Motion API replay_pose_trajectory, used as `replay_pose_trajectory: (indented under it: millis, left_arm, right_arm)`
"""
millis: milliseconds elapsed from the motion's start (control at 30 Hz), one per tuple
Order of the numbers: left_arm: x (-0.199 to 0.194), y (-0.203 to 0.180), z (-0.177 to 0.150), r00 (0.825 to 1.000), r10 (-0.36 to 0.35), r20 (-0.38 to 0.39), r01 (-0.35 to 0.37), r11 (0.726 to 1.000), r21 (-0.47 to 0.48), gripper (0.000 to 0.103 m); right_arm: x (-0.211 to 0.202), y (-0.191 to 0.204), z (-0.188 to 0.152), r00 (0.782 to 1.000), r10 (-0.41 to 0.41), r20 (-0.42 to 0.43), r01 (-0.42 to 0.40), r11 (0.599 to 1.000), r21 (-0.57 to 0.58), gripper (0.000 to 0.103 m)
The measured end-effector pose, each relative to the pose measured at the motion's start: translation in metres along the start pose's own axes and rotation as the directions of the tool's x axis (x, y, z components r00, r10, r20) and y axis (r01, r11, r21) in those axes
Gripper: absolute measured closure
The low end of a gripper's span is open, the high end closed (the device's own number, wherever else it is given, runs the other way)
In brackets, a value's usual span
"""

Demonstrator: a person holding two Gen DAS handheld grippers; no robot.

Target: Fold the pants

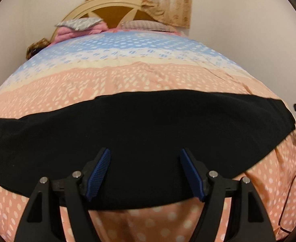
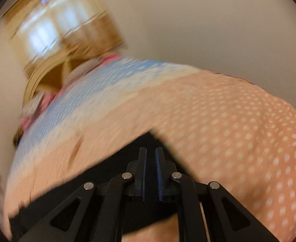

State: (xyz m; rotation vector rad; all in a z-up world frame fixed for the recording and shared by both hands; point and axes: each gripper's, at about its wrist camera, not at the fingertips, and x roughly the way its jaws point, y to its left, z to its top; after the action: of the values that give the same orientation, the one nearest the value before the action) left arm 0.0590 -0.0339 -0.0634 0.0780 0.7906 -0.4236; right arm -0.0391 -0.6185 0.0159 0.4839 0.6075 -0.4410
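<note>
Left gripper [image 1: 145, 174] jaws wide open over black pants [image 1: 127, 129] on bed [image 1: 148, 76], right gripper [image 2: 151, 168] jaws nearly closed, grip unclear; pinch both layers, keep edges aligned.

Pants [image 1: 138, 127] plain black; bedspread [image 1: 148, 76] peach with white dots, pale blue dotted band beyond; tong pads [image 1: 99, 173] blue; curtain [image 1: 168, 6] tan patterned.
</note>
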Motion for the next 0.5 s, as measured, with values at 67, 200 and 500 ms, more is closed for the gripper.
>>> replay_pose_trajectory:
  millis: [67, 200, 500]
  left_arm:
    - [0.004, -0.005, -0.002, 1.000, -0.005, -0.017, 0.006, 1.000, 0.021, 0.028]
    - [0.001, 0.002, -0.006, 1.000, -0.023, -0.021, 0.023, 0.999, 0.022, 0.028]
    - [-0.016, 0.022, -0.009, 0.998, -0.065, -0.026, 0.064, 0.998, -0.024, 0.028]
  right_arm:
    - [0.006, 0.019, -0.018, 0.997, -0.009, -0.076, 0.004, 0.998, -0.062, 0.094]
    - [0.029, 0.012, -0.044, 0.973, -0.063, -0.220, 0.058, 0.998, -0.027, 0.094]
    - [-0.007, -0.005, -0.058, 0.931, -0.274, -0.242, 0.280, 0.960, -0.009, 0.093]
